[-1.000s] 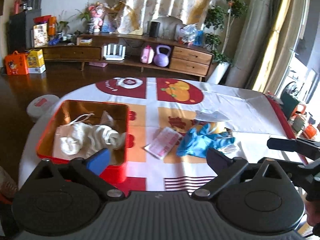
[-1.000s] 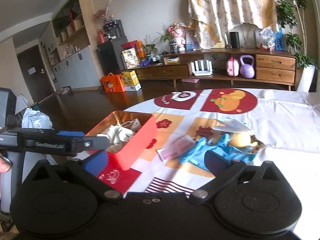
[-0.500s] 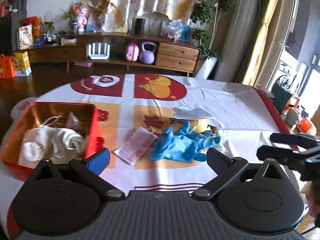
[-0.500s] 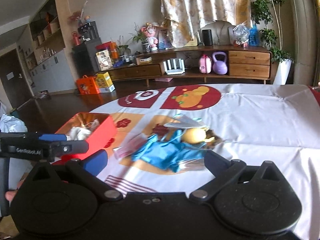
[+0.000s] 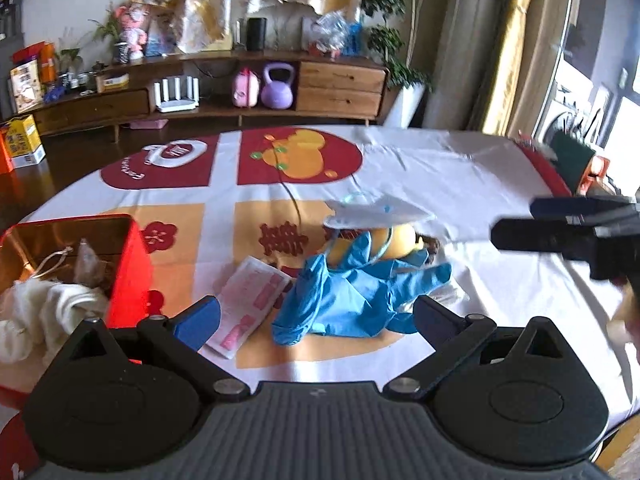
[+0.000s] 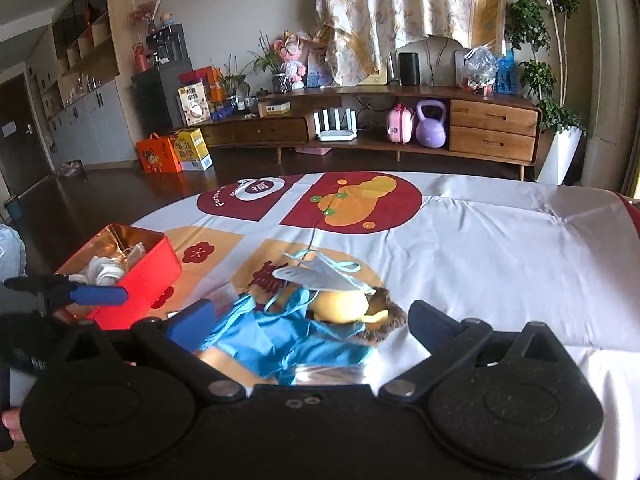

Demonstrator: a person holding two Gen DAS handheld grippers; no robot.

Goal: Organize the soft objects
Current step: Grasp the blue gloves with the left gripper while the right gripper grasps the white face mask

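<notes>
one red box (image 5: 130,268) at 9 o'clock on the table cloth (image 5: 460,184), with one white cloth bundle (image 5: 44,312) inside. one pile of soft things in the middle: blue gloves (image 5: 352,296), hard to count, maybe two, tangled together; one yellow plush toy (image 5: 396,238) under them at 12 o'clock of the gloves; one white face mask (image 5: 376,210) lying on top of the toy; one pink and white packet (image 5: 252,300) flat at 9 o'clock of the gloves, touching them. two grippers. left gripper (image 5: 316,316) spread wide, holding nothing, hanging just over the near edge of the gloves. right gripper (image 6: 310,322) spread wide too, empty, low over the pile, with the gloves and toy between its fingers. from the left camera, right gripper's fingers (image 5: 560,224) seen at 3 o'clock, apart. compared with half a second ago: pile looks bigger and closer in both views, red box slid further out to the left edge, both grippers nearer the gloves. nothing in the pile moved; box contents same.
</notes>
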